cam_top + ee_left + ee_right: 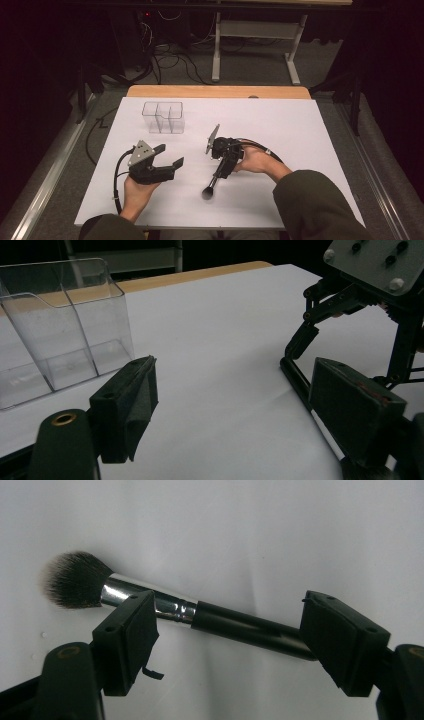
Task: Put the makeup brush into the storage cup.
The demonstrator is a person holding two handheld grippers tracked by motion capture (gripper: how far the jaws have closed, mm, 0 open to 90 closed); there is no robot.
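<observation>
**Brush Lies Between Open Fingers**

Black fingers (125, 645) of the right gripper (240, 645) stand close to the camera in the right gripper view, one on each side. They are wide open and they hold nothing. A makeup brush (200, 615) lies flat on the white worktop (250, 530) just past them. Its dark, fluffy tip points left in this view. Next comes a shiny silver part, and then a black handle. The handle runs across the gap toward the other finger. I cannot tell if the fingers touch the brush.

From the high view, the right gripper (220, 172) points down and toward the person, near the middle of the worktop (300, 130). The brush (210, 189) lies under it, with the fluffy tip nearest the person. A hand (255, 161) holds this gripper from the right side.

The left gripper (170, 156) is off to the left, well apart from the brush. Its fingers are wide open too, with nothing between them. Another hand (136, 190) holds it from below.

A clear plastic box (163, 117) stands at the back of the worktop. It has thin walls inside that split it into parts. In the left gripper view the box (60, 325) is up on the left, behind one finger (127, 405).
</observation>
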